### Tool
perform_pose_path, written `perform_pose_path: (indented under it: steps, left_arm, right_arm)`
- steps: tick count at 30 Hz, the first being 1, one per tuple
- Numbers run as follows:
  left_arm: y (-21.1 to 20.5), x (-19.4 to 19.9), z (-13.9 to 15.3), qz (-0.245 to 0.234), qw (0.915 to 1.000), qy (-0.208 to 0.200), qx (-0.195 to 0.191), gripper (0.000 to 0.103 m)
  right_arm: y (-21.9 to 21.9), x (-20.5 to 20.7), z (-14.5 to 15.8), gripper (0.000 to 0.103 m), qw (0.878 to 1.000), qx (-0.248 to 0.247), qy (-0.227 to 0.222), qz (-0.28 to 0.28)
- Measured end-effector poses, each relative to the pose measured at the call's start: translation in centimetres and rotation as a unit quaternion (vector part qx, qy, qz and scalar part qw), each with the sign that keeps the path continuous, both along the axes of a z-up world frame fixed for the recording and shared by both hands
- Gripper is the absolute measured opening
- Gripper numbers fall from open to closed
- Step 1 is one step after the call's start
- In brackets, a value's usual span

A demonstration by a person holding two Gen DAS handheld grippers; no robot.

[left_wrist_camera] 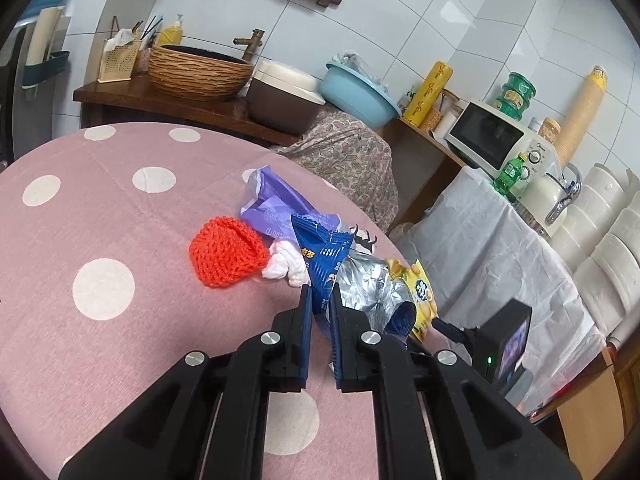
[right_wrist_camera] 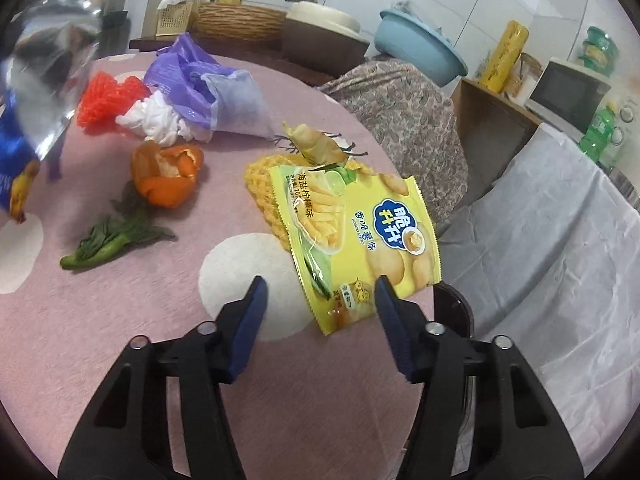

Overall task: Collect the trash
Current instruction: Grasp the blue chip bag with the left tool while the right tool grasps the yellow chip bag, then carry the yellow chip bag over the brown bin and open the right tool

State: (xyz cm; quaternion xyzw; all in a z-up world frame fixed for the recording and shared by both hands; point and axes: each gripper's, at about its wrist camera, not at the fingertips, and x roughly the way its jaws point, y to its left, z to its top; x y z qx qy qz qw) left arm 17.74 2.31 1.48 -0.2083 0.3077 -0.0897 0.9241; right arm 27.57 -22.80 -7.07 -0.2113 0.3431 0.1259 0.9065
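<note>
Pink polka-dot cloth covers the table (right_wrist_camera: 120,360). Left claw (left_wrist_camera: 321,300) is clamped on a blue snack wrapper (left_wrist_camera: 320,256), held above the cloth. Right claw (right_wrist_camera: 320,300) stands part open, gripping nothing, its fingers either side of the near corner of the yellow chip bag (right_wrist_camera: 360,232). Left of that bag lie orange peel (right_wrist_camera: 168,176) and a green leaf (right_wrist_camera: 112,240); beyond it, a purple bag (right_wrist_camera: 208,92)

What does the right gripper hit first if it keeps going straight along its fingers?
Most likely the yellow potato-stick snack bag: its near corner already lies between the open fingers of the right gripper. Whether the fingertips are down at the level of the pink polka-dot tablecloth is unclear.
</note>
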Motion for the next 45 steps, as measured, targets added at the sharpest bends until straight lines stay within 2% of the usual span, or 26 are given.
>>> perform_pose_path:
  steps: [3, 5, 8, 10, 13, 24, 30, 37, 45]
  left_arm:
    - [-0.1, -0.1, -0.1, -0.008, 1.0, 0.001, 0.002, 0.009]
    - [-0.3, -0.1, -0.2, -0.011, 0.9999, 0.0, 0.001, 0.009]
    - [-0.4, -0.2, -0.4, -0.015, 0.9999, 0.002, 0.003, 0.009]
    - [-0.5, -0.2, -0.4, -0.017, 0.9998, 0.002, 0.005, 0.009]
    - [-0.8, -0.3, -0.6, -0.016, 0.9998, 0.001, 0.014, 0.009]
    - [-0.9, -1.1, -0.7, -0.025, 0.9996, -0.002, 0.014, 0.009]
    - [-2.1, -1.7, -0.3, -0.042, 0.9989, -0.011, 0.015, 0.009]
    - [-5.1, -1.1, 0.4, -0.071, 0.9969, -0.019, 0.03, 0.009]
    - [-8.9, 1.2, 1.6, -0.1, 0.9938, -0.03, 0.037, 0.009]
  right_arm:
    - [0.5, 1.0, 0.1, 0.045, 1.0, -0.016, 0.009, 0.006]
    - [0.7, 1.5, 0.0, 0.029, 1.0, -0.023, 0.014, 0.007]
    - [0.6, 1.9, -0.2, 0.017, 1.0, -0.018, 0.016, 0.008]
    - [0.8, 1.9, -0.3, 0.011, 1.0, -0.023, 0.008, 0.006]
    - [0.4, 1.2, -0.1, 0.006, 1.0, 0.001, 0.001, 0.01]
    - [-2.6, -3.5, 3.3, 0.005, 0.992, 0.125, -0.021, 0.026]
    - [-3.8, -6.8, 4.6, 0.005, 0.985, 0.167, -0.035, 0.032]
    - [-6.3, -8.7, 5.1, 0.005, 0.98, 0.191, -0.044, 0.023]
    - [-10.2, -8.2, 4.4, 0.005, 0.977, 0.209, -0.043, -0.011]
